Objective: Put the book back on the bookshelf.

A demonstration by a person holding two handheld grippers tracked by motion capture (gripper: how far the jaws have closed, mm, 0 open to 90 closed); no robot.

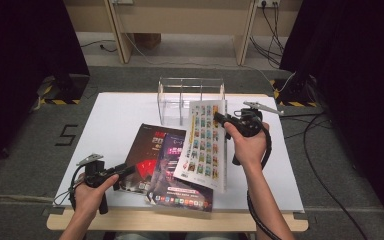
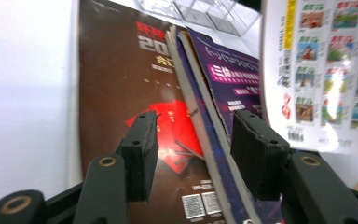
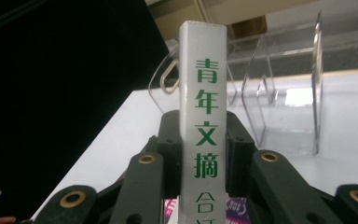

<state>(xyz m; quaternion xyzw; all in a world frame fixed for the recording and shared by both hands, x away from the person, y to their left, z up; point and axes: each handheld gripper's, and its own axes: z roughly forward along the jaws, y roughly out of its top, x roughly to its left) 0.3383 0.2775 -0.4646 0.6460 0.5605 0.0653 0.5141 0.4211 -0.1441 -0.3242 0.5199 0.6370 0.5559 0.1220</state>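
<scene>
White paper covers the surface (image 1: 120,112), and 3 magazines sit near its centre. The right gripper (image 1: 222,119) is clamped on the spine of the white magazine with rows of small colour pictures (image 1: 204,145), holding it lifted and tilted at about 3 o'clock from the other 2. The left gripper (image 1: 125,170) is spread wide and holds nothing, at about 8 o'clock of the pile, its jaws either side of the purple glossy magazine's (image 2: 233,84) edge, which overlaps the dark brown magazine with red graphics (image 2: 121,79). At 12 o'clock stands a clear acrylic divided rack (image 1: 190,95). The white magazine looks light, floppy and slick; gripping the stiff bound spine seems safest.
</scene>
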